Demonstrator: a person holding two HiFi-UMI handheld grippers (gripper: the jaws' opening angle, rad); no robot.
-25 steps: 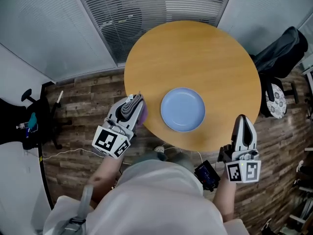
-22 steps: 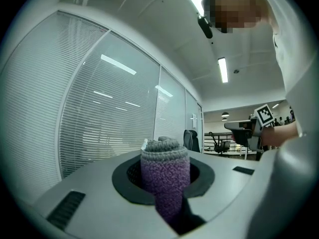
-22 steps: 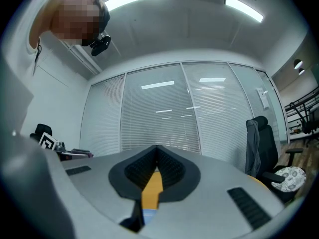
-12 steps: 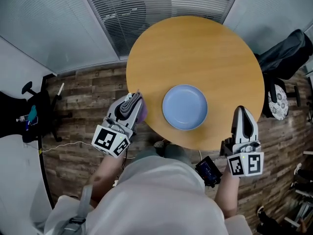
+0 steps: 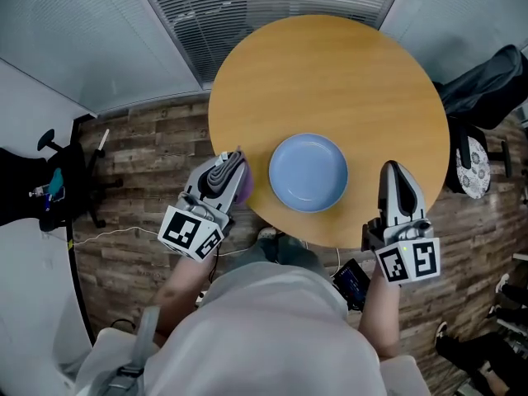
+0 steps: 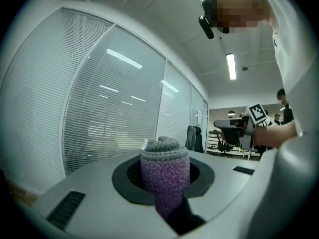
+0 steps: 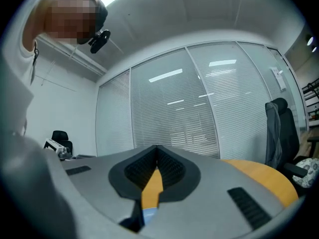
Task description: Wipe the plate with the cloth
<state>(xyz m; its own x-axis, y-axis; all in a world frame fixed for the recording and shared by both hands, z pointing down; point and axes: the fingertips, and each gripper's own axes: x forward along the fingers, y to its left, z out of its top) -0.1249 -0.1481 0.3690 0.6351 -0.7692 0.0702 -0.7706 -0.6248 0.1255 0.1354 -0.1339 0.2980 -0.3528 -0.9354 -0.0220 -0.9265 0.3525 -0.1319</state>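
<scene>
A pale blue plate point(image 5: 308, 172) lies on the round wooden table point(image 5: 330, 73), near its front edge. My left gripper point(image 5: 232, 162) hovers off the table's left edge, shut on a folded purple and grey knitted cloth point(image 5: 240, 186); the cloth point(image 6: 165, 173) fills the jaws in the left gripper view. My right gripper point(image 5: 391, 170) is at the table's front right edge, to the right of the plate, shut with nothing in it. Through its closed jaws a sliver of table top point(image 7: 152, 185) and of blue plate point(image 7: 148, 214) shows.
The table stands on a wood-plank floor point(image 5: 148, 163) before glass walls with blinds point(image 5: 247, 7). A dark office chair point(image 5: 483, 89) is at the right, and a black stand point(image 5: 49, 196) at the left. The person's body fills the near edge.
My right gripper has moved left and forward, toward the plate and over the table's edge. The left gripper with the cloth has barely shifted.
</scene>
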